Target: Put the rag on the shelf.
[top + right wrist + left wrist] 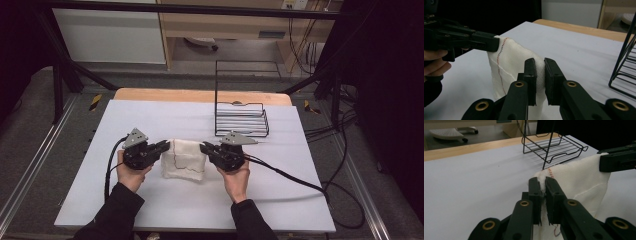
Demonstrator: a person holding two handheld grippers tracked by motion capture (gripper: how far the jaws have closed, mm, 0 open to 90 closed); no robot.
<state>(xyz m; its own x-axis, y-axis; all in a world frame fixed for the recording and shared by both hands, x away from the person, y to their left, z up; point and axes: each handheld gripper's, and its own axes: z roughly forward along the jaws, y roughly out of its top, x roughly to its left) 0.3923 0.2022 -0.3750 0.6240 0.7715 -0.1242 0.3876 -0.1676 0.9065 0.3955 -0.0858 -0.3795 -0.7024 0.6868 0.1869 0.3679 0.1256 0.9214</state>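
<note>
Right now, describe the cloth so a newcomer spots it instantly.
On the white table, in front of the black wire rack, the cloth hangs between the left claw and right claw. It is the only soft white thing, with a thin red stitched line.

Two hand-held tongs, left tongs (pixel 166 146) and right tongs (pixel 203 147), grip opposite top corners of a white cloth (pixel 184 160) on the white surface (pixel 150 200), near a black wire rack (pixel 241 120).
</note>
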